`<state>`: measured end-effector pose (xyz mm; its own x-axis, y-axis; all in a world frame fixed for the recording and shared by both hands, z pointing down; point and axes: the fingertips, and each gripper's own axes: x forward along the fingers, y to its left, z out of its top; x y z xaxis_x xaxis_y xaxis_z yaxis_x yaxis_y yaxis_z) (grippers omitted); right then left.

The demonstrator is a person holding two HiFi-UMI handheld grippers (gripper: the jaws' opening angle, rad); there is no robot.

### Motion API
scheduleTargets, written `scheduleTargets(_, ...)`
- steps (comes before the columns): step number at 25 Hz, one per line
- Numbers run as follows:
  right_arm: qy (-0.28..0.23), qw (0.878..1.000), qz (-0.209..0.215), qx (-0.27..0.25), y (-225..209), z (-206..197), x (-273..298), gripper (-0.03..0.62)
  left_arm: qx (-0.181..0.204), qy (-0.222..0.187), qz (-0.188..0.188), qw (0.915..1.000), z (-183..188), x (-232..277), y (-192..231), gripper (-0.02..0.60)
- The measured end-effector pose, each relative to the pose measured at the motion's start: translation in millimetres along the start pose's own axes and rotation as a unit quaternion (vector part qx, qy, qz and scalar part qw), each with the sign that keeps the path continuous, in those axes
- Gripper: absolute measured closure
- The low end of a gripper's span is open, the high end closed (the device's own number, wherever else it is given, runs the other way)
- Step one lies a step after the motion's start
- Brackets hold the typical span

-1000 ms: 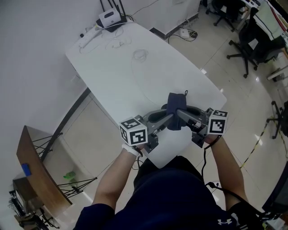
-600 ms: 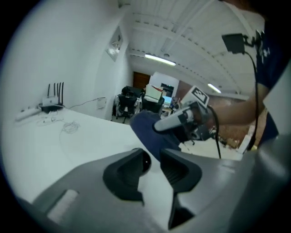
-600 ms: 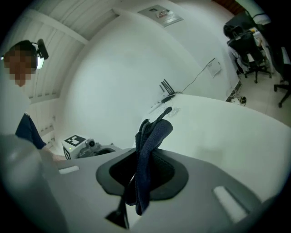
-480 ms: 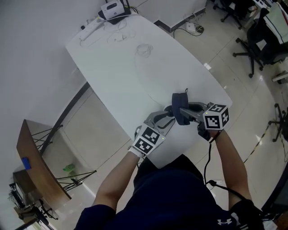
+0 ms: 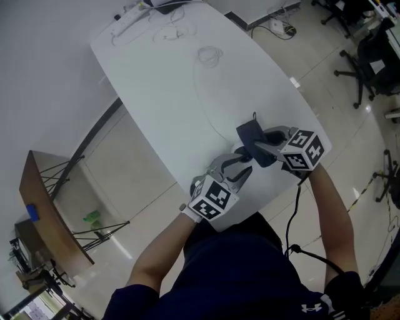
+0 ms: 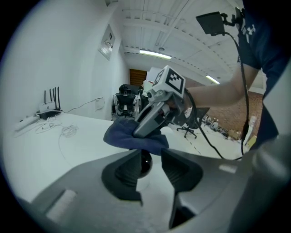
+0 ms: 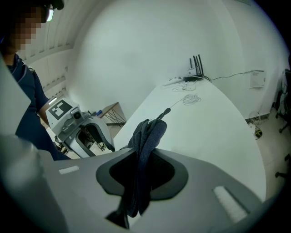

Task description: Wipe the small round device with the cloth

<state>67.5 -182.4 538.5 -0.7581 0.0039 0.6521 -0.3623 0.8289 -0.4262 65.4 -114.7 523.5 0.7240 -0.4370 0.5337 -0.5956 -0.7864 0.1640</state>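
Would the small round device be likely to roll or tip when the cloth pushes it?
The small round device stands on a white base, so it probably won't roll. It looks small, so a sideways wipe may slide or tip it. Its glossy dome is likely slippery.

White oval tabletop centre frame, with thin white coiled cable and white power strip near top edge. Black office chair upper right; brown wooden board and small green object lower left.
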Motion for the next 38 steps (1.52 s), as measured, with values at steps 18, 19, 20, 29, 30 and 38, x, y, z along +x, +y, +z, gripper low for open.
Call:
scheduleTargets(18,0.084,0.996,-0.005,-0.033,-37,-29,41,0.528,-0.022,-0.013,0.024,0.9994,-9,4,2,0.443)
scheduleTargets(19,0.091,0.995,-0.007,-0.031,-40,-35,46,0.530,-0.025,-0.015,0.026,0.9992,-10,4,4,0.443)
scheduleTargets(20,0.097,0.995,-0.010,-0.028,-42,-40,50,0.530,-0.030,-0.017,0.030,0.9990,-10,3,6,0.443)
scheduleTargets(29,0.102,0.993,-0.049,0.038,-43,-72,68,0.531,-0.059,-0.016,0.061,0.9962,-15,-8,30,0.442)
scheduleTargets(30,0.098,0.992,-0.061,0.043,-44,-73,69,0.531,-0.059,-0.014,0.062,0.9962,-16,-8,31,0.442)
scheduleTargets(38,-0.010,0.991,-0.112,0.072,-31,-41,25,0.530,-0.044,-0.016,0.062,0.9970,-8,-16,27,0.434)
